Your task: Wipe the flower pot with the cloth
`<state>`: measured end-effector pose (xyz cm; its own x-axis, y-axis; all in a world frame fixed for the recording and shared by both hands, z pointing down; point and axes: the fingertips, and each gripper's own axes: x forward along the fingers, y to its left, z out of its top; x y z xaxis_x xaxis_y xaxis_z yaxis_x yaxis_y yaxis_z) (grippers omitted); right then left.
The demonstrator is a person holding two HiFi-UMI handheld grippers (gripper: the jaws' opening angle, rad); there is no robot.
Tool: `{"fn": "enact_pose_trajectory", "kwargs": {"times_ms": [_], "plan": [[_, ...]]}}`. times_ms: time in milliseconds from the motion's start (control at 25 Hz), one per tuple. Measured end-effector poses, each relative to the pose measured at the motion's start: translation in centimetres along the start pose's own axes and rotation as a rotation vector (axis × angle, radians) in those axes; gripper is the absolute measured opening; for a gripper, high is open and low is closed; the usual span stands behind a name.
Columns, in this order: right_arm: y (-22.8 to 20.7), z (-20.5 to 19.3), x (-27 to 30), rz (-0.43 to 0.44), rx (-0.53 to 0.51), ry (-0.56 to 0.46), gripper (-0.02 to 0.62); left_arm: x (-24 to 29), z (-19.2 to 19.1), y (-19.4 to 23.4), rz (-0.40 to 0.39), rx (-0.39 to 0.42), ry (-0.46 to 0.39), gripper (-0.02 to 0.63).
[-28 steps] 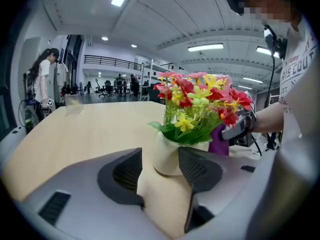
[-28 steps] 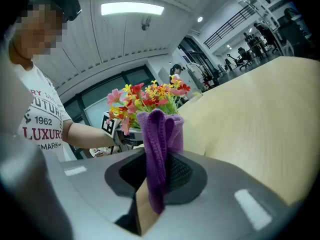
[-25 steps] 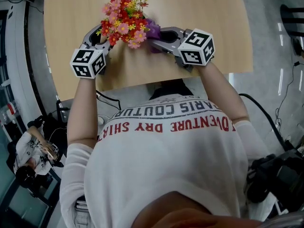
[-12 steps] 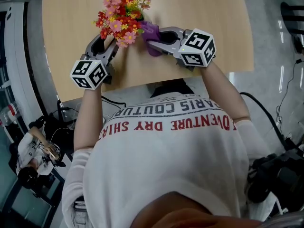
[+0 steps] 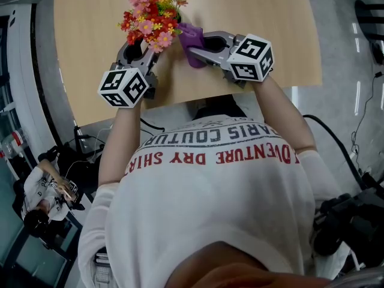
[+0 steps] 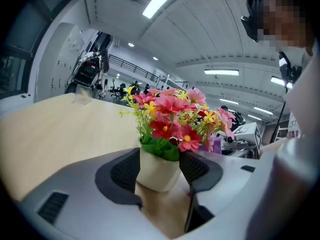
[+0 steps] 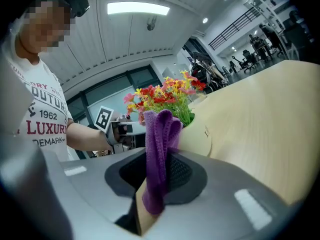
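A small cream flower pot [image 6: 156, 171] filled with red, pink and yellow artificial flowers [image 5: 153, 14] sits between the jaws of my left gripper [image 6: 159, 165], and both pads press on its sides. In the head view the left gripper [image 5: 141, 48] reaches in under the blooms, which hide the pot. My right gripper [image 5: 195, 43] is shut on a folded purple cloth [image 7: 159, 154]. The cloth stands up against the pot's [image 7: 197, 136] side, just right of the flowers. The purple cloth [image 5: 191, 36] shows beside the bouquet over the wooden table [image 5: 258, 11].
The table's near edge runs just in front of both marker cubes, with my torso right behind it. Cables and a seated person [image 5: 42, 191] are on the floor at lower left. Black equipment [image 5: 348, 227] sits at lower right.
My left gripper has shifted right and rolled, its cube now facing differently, carrying the pot and flowers a little up the view. The right gripper and cloth have stayed put.
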<state>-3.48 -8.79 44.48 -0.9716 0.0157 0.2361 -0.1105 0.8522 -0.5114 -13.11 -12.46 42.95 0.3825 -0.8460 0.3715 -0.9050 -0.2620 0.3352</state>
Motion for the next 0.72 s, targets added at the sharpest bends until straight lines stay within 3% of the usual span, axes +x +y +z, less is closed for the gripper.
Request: {"fn": "enact_pose_trajectory", "kwargs": {"times_ms": [160,320,720], "plan": [[-0.1,-0.1,-0.2,-0.003,0.018,-0.013,0.067,0.4,0.2,-0.6,-0.016,0.132,-0.004,0.235],[-0.2,-0.3,-0.5,-0.006,0.025,-0.016,0.067,0.9,0.0,-0.6,-0.029,0.192,0.019,0.235],[-1.2,0.6,-0.9,-0.03,0.021,-0.035,0.067,1.0,-0.4,-0.3,-0.036,0.202,0.045,0.235]]}}
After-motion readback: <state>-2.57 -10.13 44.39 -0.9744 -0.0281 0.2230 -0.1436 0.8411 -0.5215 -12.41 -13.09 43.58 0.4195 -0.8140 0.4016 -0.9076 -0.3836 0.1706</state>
